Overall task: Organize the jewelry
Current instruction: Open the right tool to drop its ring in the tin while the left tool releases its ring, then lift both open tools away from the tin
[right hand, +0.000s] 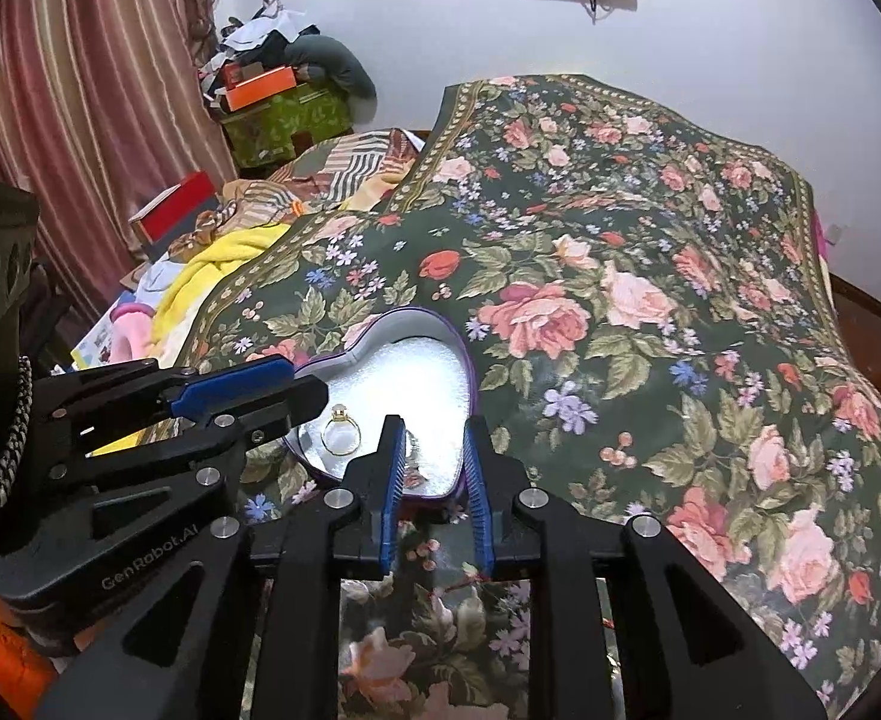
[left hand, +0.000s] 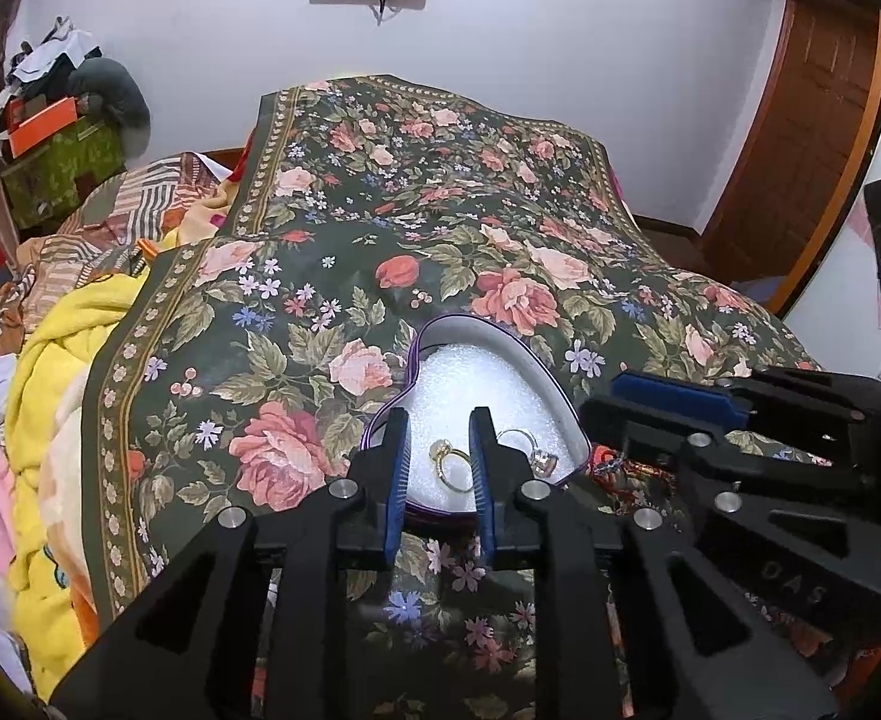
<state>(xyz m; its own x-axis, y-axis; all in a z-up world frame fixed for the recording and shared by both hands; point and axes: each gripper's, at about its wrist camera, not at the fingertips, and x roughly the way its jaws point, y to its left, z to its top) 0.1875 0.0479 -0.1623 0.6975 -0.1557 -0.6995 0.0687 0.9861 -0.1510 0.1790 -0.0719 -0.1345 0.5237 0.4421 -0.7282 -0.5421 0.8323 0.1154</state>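
White foam lining the heart-shaped box (left hand: pixel 503 372) is partly hidden by both empty, parted grippers (left hand: pixel 438 420) (right hand: pixel 434 429), with the gold ring (left hand: pixel 449 462) at 6 o'clock inside and "GenRobot.AI" read on the left gripper.

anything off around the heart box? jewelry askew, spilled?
Mostly fine: gold ring and silver ring both lie on the white foam inside the heart box. One oddity: a red beaded piece sits outside on the floral cloth, by the box's right edge.
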